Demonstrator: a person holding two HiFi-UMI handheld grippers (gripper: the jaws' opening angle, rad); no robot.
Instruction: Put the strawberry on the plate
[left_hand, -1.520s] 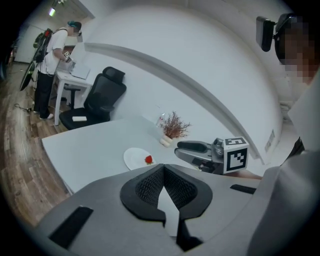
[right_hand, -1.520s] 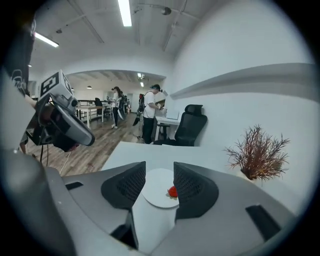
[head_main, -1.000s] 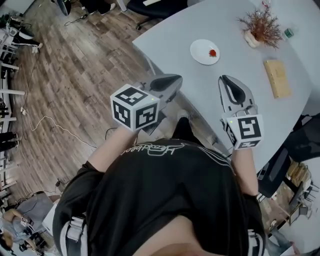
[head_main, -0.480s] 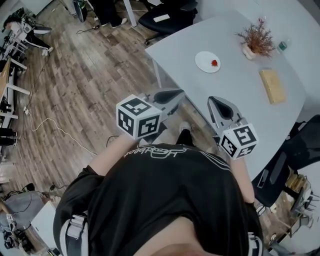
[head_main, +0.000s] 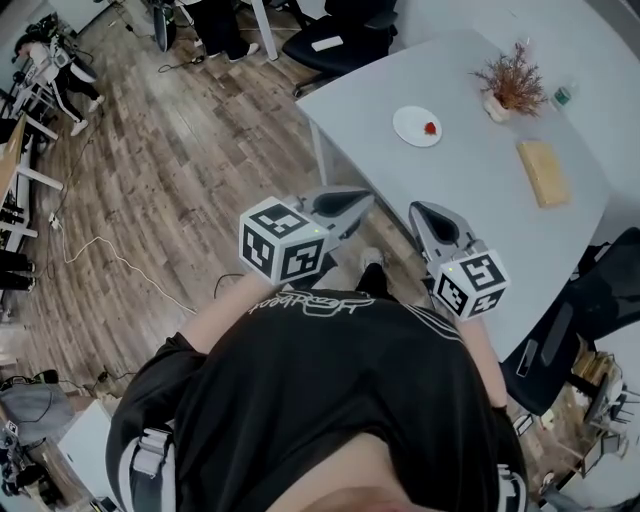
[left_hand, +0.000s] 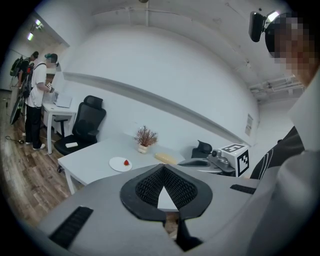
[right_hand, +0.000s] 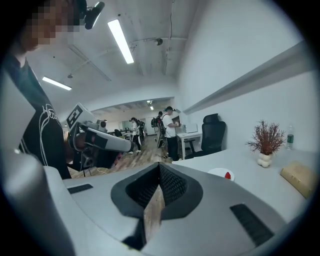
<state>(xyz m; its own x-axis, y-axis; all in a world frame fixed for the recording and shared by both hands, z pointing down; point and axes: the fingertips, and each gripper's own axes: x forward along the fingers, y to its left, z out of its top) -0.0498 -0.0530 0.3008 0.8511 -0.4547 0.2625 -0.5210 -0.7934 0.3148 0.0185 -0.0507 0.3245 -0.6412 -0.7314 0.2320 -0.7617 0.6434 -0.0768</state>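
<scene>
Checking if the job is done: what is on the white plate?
One strawberry sits on the plate, near its rim. Nothing else shows there; the tabletop directly beneath is covered.

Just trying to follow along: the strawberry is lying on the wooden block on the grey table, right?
Not quite: the strawberry is lying on the white plate on the grey table, not the wooden block. The head view shows it.

Small red strawberry (head_main: 430, 127), resting on round white plate (head_main: 408, 123) (off-centre)
</scene>
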